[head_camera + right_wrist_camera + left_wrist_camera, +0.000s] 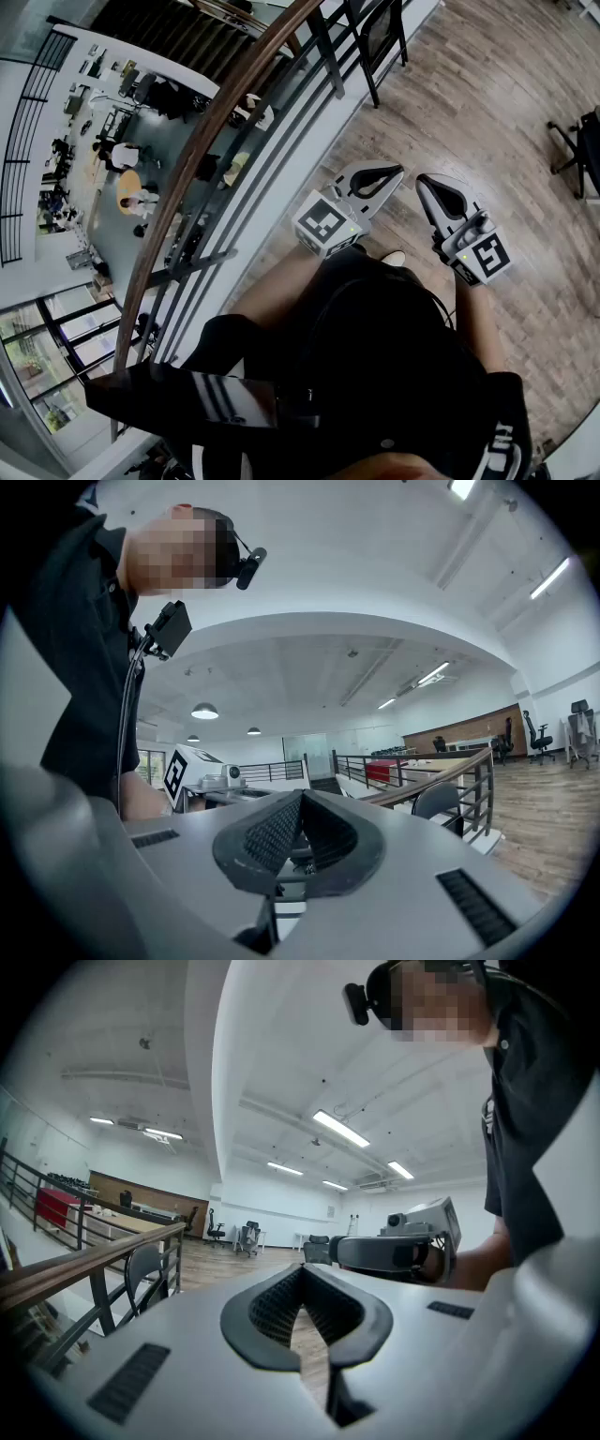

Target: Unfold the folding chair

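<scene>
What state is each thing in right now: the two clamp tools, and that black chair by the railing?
Left gripper: shut, empty, held level.
Right gripper: shut, empty, held level.
Chair: stands by the railing, untouched; whether it is folded or open I cannot tell.

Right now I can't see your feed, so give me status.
Shut and empty: left tongs, right tongs. The chair stands ahead by the railing, untouched. Nothing in between.
</scene>
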A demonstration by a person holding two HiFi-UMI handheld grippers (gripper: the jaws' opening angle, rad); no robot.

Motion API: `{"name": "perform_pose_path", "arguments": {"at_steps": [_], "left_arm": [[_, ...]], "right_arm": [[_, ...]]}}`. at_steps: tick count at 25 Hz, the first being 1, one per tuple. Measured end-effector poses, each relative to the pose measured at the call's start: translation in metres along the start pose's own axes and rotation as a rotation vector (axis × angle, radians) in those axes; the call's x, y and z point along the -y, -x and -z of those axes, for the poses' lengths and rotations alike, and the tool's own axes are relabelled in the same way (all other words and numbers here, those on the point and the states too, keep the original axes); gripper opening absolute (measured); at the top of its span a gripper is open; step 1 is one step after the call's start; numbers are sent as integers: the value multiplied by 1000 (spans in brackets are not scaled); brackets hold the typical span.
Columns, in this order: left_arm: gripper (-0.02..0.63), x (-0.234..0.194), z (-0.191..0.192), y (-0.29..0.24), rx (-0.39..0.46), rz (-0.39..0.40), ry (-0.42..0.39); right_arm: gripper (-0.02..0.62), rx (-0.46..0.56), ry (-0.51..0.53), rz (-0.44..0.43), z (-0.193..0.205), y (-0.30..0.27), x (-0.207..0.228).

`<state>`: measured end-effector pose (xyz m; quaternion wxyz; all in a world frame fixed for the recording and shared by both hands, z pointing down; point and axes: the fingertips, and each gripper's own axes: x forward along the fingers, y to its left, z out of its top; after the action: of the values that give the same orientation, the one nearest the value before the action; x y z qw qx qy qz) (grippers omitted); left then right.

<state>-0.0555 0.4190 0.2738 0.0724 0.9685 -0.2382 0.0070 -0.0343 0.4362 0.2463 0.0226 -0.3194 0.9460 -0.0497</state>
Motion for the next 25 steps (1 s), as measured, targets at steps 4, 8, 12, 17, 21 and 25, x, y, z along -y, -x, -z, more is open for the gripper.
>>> {"name": "perform_pose_path", "arguments": {"at_steps": [4, 8, 12, 17, 21, 25], "left_arm": [[3, 3, 2, 8, -14, -8, 16], [3, 7, 4, 12, -21, -6, 14], [3, 9, 3, 16, -18, -6, 11], [3, 14, 0, 22, 7, -6, 21], [3, 15, -2, 23, 9, -6, 12], [3, 13, -2, 27, 7, -7, 19]], "right_arm": [[6, -1, -14, -8, 2, -2, -6], [6, 0, -20, -1, 3, 0, -10], [6, 0, -23, 16, 3, 2, -13], [6, -5, -38, 36, 5, 8, -14], [6, -4, -28, 46, 4, 9, -15], [6, 12, -7, 31, 3, 6, -23]]}}
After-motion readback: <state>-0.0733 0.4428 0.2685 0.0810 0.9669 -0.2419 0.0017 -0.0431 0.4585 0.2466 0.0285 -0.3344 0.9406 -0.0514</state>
